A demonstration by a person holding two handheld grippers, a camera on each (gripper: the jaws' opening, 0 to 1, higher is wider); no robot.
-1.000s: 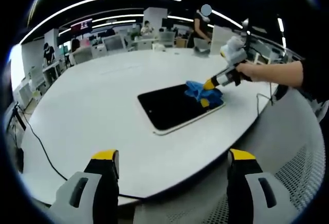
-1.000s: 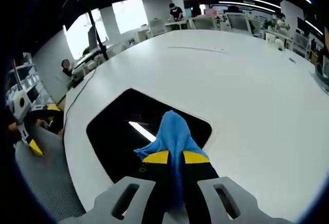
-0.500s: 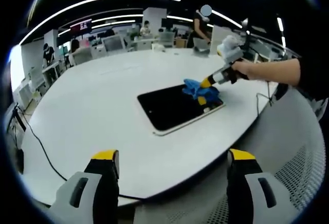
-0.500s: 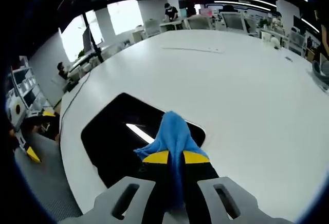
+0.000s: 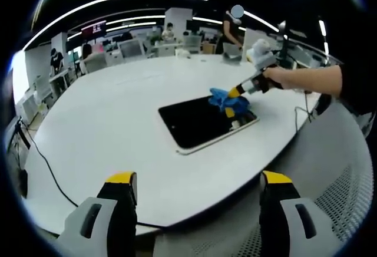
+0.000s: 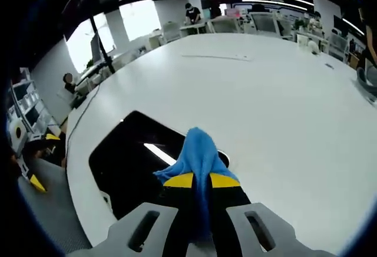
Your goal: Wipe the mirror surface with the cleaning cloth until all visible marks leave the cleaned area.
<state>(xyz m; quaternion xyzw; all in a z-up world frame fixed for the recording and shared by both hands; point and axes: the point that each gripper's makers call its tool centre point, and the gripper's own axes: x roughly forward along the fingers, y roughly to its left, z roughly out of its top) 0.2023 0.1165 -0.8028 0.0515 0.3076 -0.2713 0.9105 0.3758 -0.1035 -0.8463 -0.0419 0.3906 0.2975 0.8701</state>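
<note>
The left tool (image 5: 197, 187) hangs with jaws spread wide and nothing between them, well back from the white surface (image 5: 118, 121). The dark mirror (image 5: 197, 124) lies flat there. At its far right corner, the right tool (image 6: 200, 180) is clamped on the blue cleaning cloth (image 6: 197, 151), pressing it onto the glass.
</note>
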